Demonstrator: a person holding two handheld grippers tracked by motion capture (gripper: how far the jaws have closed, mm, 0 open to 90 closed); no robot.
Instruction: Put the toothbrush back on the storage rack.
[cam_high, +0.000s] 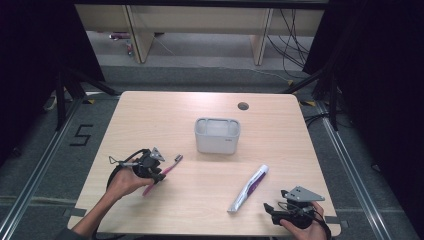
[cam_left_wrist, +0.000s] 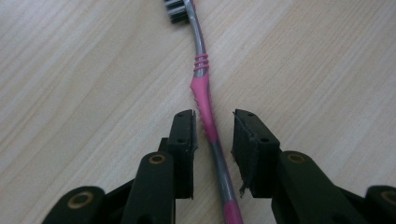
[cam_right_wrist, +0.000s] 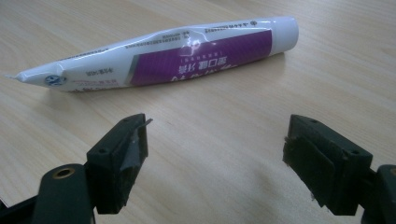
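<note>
Left gripper (cam_high: 161, 170): lower left of the high view, held in the left hand (cam_high: 125, 181); in the left gripper view its jaws stand apart on either side of the toothbrush handle, with a gap showing on each side.
Toothbrush (cam_left_wrist: 205, 109): pink and grey, lying flat on the table (cam_high: 150, 115); long axis runs from lower left to upper right in the high view, bristle head at the upper-right end; the head is cut off by the top edge of the left gripper view.
Container (cam_high: 217, 135): grey, rectangular, open-topped, at frame centre; contents cannot be made out.
Toothpaste tube (cam_high: 248, 188): white and purple, lower centre-right, long axis diagonal, cap end upper right, crimped end lower left.
Right gripper (cam_high: 271, 209): lower right corner, jaws wide apart, just beside the tube without touching it; the right hand (cam_high: 306, 229) is cut off by the bottom edge.
</note>
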